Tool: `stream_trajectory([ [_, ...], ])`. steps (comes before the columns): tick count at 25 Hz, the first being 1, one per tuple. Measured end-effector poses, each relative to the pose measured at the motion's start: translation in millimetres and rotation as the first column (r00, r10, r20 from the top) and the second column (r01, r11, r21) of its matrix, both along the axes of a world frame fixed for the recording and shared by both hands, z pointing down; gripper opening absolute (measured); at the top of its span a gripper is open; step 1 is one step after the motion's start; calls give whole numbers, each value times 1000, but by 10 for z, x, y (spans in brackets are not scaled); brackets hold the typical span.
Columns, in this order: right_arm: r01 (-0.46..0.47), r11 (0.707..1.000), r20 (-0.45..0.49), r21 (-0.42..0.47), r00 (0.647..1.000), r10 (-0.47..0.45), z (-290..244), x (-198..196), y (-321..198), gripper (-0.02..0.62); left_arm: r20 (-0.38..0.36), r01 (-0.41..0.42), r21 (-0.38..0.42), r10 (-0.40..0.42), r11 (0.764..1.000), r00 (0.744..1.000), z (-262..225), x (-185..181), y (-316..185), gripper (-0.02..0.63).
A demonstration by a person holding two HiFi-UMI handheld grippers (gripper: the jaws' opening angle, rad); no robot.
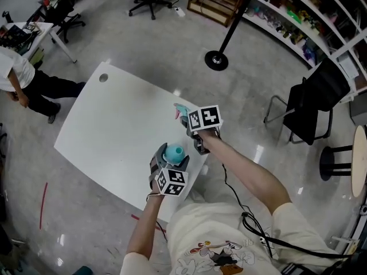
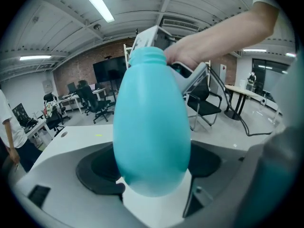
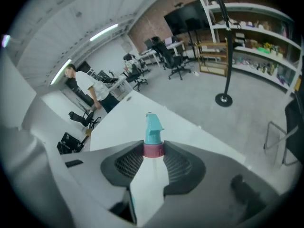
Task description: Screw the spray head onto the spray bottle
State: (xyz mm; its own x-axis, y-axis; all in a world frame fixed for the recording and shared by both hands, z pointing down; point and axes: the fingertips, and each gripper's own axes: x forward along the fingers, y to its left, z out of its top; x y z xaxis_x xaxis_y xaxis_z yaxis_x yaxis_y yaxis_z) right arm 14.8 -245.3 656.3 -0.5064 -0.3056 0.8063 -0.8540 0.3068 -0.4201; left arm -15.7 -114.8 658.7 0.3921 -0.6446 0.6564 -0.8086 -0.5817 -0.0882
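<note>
Left gripper [image 1: 164, 166] is clenched on the teal spray bottle [image 2: 152, 127]. Right gripper [image 3: 153, 161] grasps the spray head [image 3: 153, 133] at its pink collar [image 3: 153, 150], apart from the bottle.

One spray bottle [image 2: 152, 118], one spray head [image 3: 153, 129], one table [image 1: 114, 119], two grippers: left gripper [image 2: 152, 169] and right gripper [image 3: 153, 152].

Bright ceiling strip lights [image 2: 96, 3]; fisheye-warped, dark edges.
</note>
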Motion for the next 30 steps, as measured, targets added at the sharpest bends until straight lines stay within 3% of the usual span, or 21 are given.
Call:
stream_trajectory([
  [4, 48, 968, 105, 246, 992, -76, -911, -161, -137, 133, -18, 23, -45, -23, 999, 1000, -179, 95, -103, 413],
  [9, 40, 857, 213, 514, 962, -172, -2115, -296, -143, 133, -17, 43, -89, -44, 995, 999, -412, 105, -195, 413],
  [14, 35, 747, 244, 664, 934, -261, -2978, -255, 62, 133, 3, 43, -115, -43, 992, 999, -467, 122, -189, 413],
  [18, 38, 681, 253, 732, 912, -323, -3460, -226, 283, 133, -21, 31, -93, -33, 995, 999, -718, 122, -245, 413],
  [22, 38, 668, 286, 743, 884, -369, -3686, -275, 473, 133, -79, 15, -83, -21, 996, 997, -1099, 128, -239, 413],
  [26, 32, 671, 320, 741, 861, -395, -3824, -334, 559, 133, -76, -10, -65, 5, 998, 997, -1477, 115, -275, 413],
  [30, 66, 645, 316, 761, 831, -458, -3986, -346, 671, 133, -96, -53, -59, 47, 997, 994, -1882, 152, -323, 413],
])
